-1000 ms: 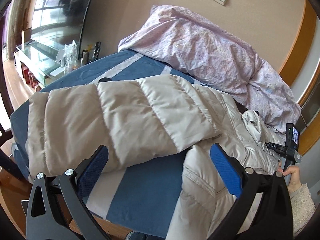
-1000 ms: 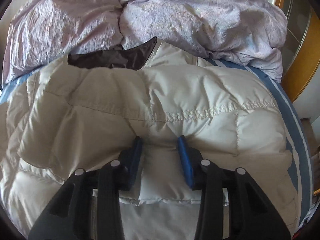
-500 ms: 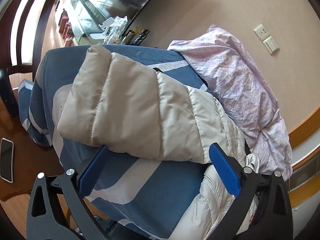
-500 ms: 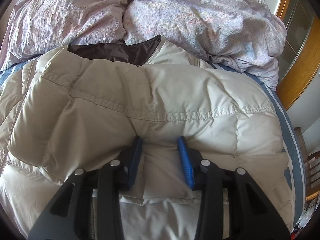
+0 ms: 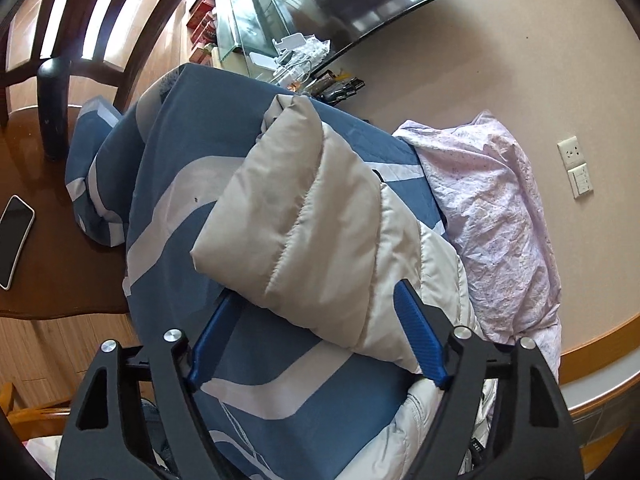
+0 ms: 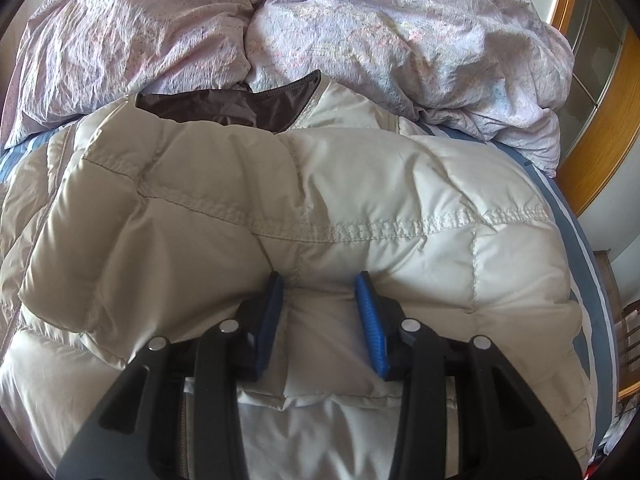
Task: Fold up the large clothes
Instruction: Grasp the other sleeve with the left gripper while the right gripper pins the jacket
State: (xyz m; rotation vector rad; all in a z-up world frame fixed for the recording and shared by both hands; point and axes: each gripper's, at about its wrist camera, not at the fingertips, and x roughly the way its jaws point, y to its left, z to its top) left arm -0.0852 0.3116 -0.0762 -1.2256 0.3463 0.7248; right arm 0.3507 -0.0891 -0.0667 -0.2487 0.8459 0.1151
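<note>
left gripper (image 5: 316,340) just swung in around the puffy jacket's sleeve (image 5: 304,216), jaws spread, while right gripper (image 6: 320,312) stays clamped on the jacket (image 6: 360,200), so sleeve fold's next.

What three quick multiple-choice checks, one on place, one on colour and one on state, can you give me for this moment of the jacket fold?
1. Where does the phone lie?
A. On the brown table left of the bed
B. On the quilt
C. On the jacket

2. What colour is the lining showing at the jacket collar?
A. Red
B. Dark brown
C. Green

3. What is the right claw doing?
A. Hanging open above the bed
B. Gripping the quilt
C. Pinching a fold of the jacket

Answers:
1 A: the left view shows the phone flat on the table, off the striped bedsheet.
2 B: the right view shows dark brown fabric at the collar, in front of the lilac quilt.
3 C: its blue pads press into jacket fabric bunched between them, while the left claw stands wide around the sleeve.
</note>
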